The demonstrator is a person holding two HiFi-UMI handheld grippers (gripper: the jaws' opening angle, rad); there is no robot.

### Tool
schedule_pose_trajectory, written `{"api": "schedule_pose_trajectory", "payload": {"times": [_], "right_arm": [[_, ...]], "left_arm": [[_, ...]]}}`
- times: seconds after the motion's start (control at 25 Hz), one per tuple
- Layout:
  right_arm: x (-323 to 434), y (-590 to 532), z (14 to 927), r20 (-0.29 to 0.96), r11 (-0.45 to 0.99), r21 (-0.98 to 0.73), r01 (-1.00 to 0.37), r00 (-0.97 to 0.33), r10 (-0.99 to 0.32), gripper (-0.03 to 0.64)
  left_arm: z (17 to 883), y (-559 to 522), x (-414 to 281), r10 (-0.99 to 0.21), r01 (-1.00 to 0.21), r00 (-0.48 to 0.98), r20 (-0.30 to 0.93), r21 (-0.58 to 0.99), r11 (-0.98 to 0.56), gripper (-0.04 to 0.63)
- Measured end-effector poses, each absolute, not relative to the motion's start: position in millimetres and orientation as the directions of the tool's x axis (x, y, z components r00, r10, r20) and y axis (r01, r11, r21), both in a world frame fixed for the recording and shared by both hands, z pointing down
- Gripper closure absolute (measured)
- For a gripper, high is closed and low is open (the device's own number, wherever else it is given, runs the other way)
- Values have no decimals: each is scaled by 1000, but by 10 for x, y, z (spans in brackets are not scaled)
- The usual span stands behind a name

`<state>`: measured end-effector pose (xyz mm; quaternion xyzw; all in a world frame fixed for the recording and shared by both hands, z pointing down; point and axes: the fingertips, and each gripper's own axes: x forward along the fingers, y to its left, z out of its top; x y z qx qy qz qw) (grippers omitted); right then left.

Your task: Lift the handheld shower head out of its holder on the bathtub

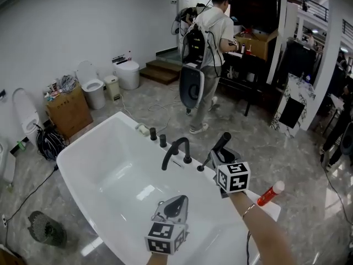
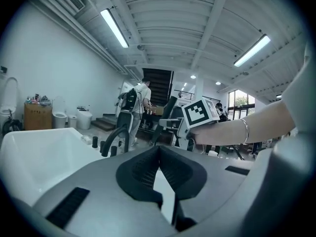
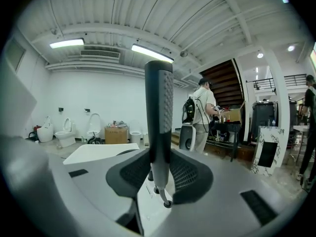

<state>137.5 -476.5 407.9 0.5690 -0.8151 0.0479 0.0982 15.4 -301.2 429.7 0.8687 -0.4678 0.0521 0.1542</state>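
Note:
My right gripper (image 1: 222, 154) is shut on the black handheld shower head (image 1: 221, 144), which stands upright above the rim of the white bathtub (image 1: 94, 148). In the right gripper view the shower head (image 3: 159, 107) rises straight between the pads of the right gripper (image 3: 159, 158), and its thin lower end reaches down to a small black fitting (image 3: 167, 203) on the rim. The black tub faucet (image 1: 176, 150) stands just left of it. My left gripper (image 1: 174, 205) hovers over the tub's near side, shut with nothing in it; its jaws (image 2: 159, 151) meet.
A person with a backpack (image 1: 208, 35) stands behind the tub by a dark table. Toilets (image 1: 91, 85) and a cardboard box (image 1: 68, 111) line the left wall. A red and white tube (image 1: 271, 193) lies on the rim by my right arm. A fan (image 1: 46, 228) sits on the floor.

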Motion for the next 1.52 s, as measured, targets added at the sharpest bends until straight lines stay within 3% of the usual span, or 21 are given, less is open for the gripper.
{"api": "schedule_pose_trajectory", "payload": {"times": [0.76,1.52], "right_arm": [[1200,-3621,3295,228,371,50,-927,-351,-908,494],[1353,-3438,3301,247,370,74,-926,-342,-907,494]], "left_arm": [[3341,-2070,263,-788,-812,583,197,161,-561,575],[3230,-1890,357,-798,-820,572,188,149,-552,575]]}}
